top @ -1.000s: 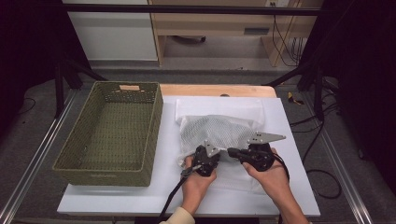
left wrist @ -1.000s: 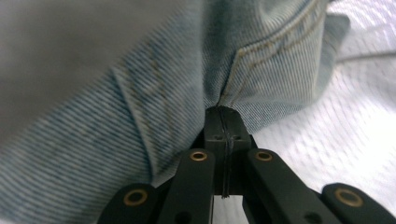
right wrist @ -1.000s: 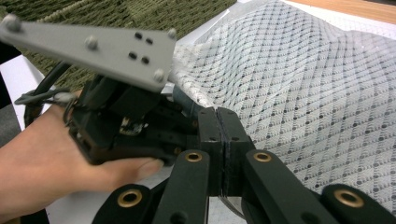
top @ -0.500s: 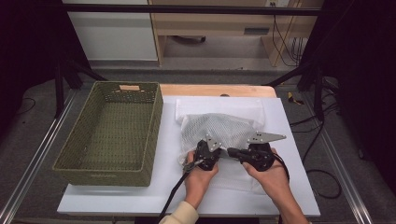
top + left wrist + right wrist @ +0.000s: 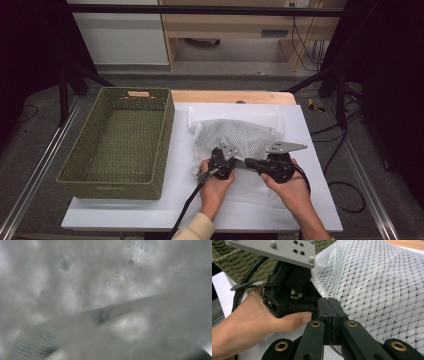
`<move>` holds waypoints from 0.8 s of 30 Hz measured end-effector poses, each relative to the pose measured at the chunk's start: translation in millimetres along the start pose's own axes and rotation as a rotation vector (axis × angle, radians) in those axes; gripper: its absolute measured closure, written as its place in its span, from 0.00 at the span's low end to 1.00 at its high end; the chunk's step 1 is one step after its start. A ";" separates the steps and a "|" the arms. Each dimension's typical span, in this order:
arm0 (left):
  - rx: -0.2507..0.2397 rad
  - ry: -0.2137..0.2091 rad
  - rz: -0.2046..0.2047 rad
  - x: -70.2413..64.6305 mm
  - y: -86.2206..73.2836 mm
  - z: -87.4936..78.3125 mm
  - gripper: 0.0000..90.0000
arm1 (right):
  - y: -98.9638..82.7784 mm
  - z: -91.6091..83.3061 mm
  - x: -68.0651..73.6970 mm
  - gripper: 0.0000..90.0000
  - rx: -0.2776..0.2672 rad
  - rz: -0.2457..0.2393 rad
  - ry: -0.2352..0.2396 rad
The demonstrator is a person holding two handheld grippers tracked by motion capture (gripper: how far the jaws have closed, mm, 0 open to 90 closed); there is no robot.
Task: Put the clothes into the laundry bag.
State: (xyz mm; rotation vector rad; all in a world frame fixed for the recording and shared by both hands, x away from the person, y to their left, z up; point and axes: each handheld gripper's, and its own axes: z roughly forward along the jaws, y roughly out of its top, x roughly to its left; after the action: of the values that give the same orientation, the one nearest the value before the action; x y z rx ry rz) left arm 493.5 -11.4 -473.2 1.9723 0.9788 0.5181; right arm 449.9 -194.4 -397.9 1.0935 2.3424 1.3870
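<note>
Both claws are seen in the high view at the near edge of a white mesh bag (image 5: 239, 139), which lies rumpled on a white cloth (image 5: 235, 114) spread over the worktop (image 5: 125, 212). The left claw (image 5: 218, 161) and the right claw (image 5: 248, 162) are held close together, the right one pointing sideways toward the left. The bag stretches away from them toward the far side, its longer side running across the worktop. A woven green basket (image 5: 120, 142), rectangular and empty, stands to the left of the bag, nearer the left hand (image 5: 215, 185).

From the left claw view, blurred white fabric (image 5: 105, 300) is pressed right against the lens; whether the left claw is clamped cannot be told.

From the right claw view, the right claw (image 5: 329, 303) is seen with its black jaws pressed together at the hem of the mesh bag (image 5: 372, 285), so the fabric is judged to be pinched there. The mesh is a fine diamond weave, thin and limp. The left claw's body (image 5: 287, 292) is held just beside it by the left hand (image 5: 254, 322).
</note>
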 end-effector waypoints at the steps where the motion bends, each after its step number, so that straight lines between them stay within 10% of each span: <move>1: -0.002 0.000 0.000 0.2 0.3 0.6 1.00 | -0.2 0.2 0.1 1.00 0.001 0.000 0.001; 24: -0.016 0.023 -0.004 2.3 4.6 9.1 1.00 | -1.3 2.4 -3.3 1.00 0.001 0.016 -0.007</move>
State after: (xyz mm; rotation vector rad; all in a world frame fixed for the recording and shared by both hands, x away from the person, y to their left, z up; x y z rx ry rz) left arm 502.9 -15.7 -474.4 1.9533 0.9896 0.5459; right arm 452.8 -195.4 -400.9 1.1176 2.3346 1.3856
